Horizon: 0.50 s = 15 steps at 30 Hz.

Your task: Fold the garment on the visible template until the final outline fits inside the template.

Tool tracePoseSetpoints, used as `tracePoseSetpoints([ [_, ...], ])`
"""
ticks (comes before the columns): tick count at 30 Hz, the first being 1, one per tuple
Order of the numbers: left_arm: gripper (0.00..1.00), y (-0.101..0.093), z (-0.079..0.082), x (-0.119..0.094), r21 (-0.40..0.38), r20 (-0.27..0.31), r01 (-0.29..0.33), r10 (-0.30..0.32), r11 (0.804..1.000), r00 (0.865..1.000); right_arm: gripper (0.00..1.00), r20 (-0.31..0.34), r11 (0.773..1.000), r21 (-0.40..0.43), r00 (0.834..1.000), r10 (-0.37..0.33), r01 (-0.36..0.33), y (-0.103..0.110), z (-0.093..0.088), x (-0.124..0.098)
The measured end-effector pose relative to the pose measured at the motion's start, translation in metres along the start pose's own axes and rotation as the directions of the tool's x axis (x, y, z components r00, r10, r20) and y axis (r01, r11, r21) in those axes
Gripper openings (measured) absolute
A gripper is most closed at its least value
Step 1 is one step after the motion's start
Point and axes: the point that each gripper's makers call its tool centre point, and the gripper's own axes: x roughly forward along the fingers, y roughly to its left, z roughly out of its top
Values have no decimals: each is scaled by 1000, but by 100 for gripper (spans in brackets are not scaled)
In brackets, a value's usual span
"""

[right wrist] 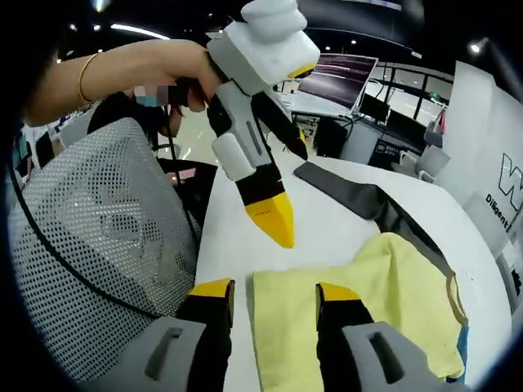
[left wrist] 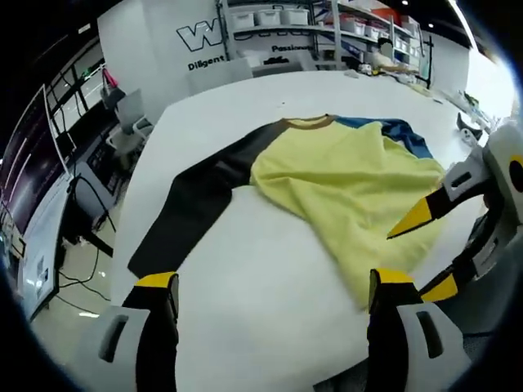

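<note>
A white counter [left wrist: 245, 269] is filling the middle of the room, with grey floor [left wrist: 78, 310] showing beside it. Beyond it, a white wall [left wrist: 163, 41] is carrying dark lettering, and metal shelves [left wrist: 327, 24] are holding pale bins. Office chairs [left wrist: 127, 114] are standing near dark-framed glass partitions [left wrist: 37, 147], and cables are trailing on the floor. In the right gripper view, a grey mesh chair [right wrist: 90, 237] is standing just beside the counter, a monitor [right wrist: 335, 82] is glowing behind, and ceiling lights [right wrist: 143, 31] are shining overhead.
</note>
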Motion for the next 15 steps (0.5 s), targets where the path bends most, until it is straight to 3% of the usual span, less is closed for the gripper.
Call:
tracePoseSetpoints([
  [7, 99, -7, -5, -5, 23, -10, 16, -16, 1000, 1000, 24, -37, 998, -62, 999, 25, -27, 5, -6, 22],
  [13, 99, -8, -6, -4, 26, -12, 29, -29, 999, 1000, 0, -67, 995, -93, 997, 32, -38, 6, -13, 32],
  [15, 99, -8, -6, -4, 24, -15, 30, -30, 999, 999, 0, -69, 996, -76, 997, 30, -36, 6, -13, 30],
])
